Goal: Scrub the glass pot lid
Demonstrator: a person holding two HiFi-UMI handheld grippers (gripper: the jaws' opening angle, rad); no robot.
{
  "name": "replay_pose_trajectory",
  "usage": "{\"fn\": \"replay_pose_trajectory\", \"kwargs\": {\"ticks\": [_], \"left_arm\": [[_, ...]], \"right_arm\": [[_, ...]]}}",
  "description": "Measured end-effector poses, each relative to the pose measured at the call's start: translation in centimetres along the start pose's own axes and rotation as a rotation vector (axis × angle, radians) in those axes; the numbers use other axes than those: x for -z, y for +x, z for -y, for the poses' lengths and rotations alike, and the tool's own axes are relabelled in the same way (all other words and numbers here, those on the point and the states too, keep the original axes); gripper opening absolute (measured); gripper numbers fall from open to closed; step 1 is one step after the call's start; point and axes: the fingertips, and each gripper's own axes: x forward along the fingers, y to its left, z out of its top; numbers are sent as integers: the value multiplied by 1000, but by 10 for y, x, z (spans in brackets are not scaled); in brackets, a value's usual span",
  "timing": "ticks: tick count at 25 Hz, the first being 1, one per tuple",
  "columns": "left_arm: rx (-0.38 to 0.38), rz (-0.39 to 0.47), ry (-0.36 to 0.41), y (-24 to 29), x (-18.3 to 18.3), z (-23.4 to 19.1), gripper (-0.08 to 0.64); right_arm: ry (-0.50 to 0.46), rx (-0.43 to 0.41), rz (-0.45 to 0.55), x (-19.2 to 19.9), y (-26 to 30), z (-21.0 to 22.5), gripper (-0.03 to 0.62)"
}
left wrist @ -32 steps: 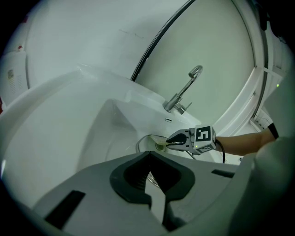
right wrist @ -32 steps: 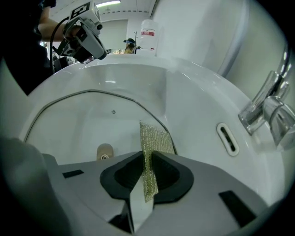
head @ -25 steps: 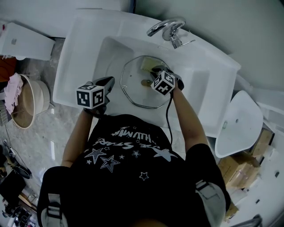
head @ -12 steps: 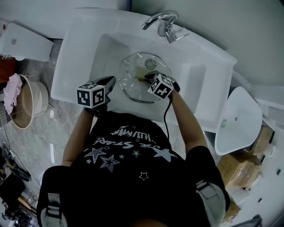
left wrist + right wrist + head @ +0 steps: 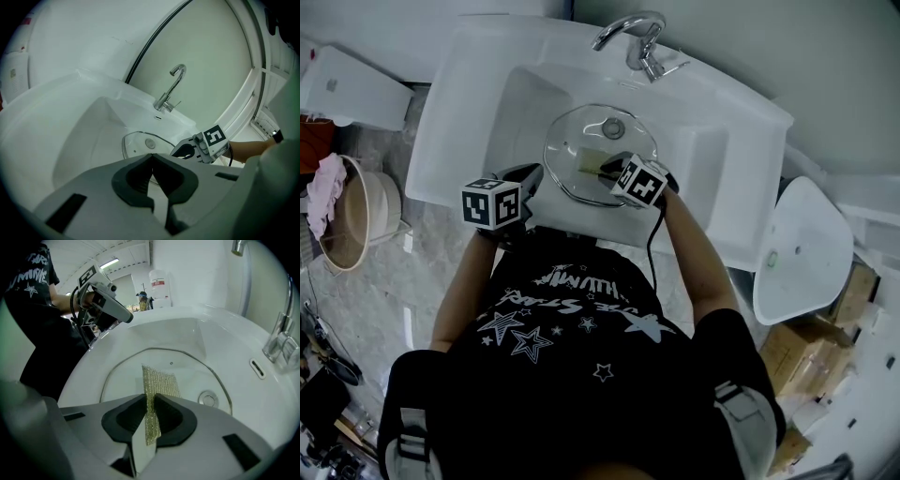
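Far left: A tan tub (image 5: 358,217) stands on the tiled floor beside the sink, with a pink cloth (image 5: 326,192) hanging over its rim.

Left claw: The left claw (image 5: 528,174) hovers at the near edge of the sink, clear of the lid. In its own view (image 5: 152,161) the jaws are pressed together with nothing between them.

Sink: A white sink (image 5: 459,122) with a deep basin fills the middle of the head view. The person in a dark printed shirt leans over it.

Glass lid: The glass lid (image 5: 572,141) lies inside the basin, and its metal rim shows as a ring in the right gripper view (image 5: 122,376).

Sponge: A yellow mesh sponge (image 5: 589,161) rests against the glass near the lid's centre (image 5: 161,380).

Right claw: The right claw (image 5: 606,167) reaches over the lid from the near side. Its jaws (image 5: 149,401) are clamped tight on the edge of the sponge.

Faucet: A chrome faucet (image 5: 633,37) curves over the back rim of the sink.

Far right: A white oval object (image 5: 802,258) and cardboard boxes (image 5: 834,328) sit beside the sink.
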Motion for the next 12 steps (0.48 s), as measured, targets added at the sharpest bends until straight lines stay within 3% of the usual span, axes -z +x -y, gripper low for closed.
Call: {"fn": "replay_pose_trajectory", "kwargs": {"ticks": [12], "left_arm": [[3, 6, 7, -10, 14, 15, 9]], "right_arm": [[1, -178, -19, 1, -13, -53, 67]]}}
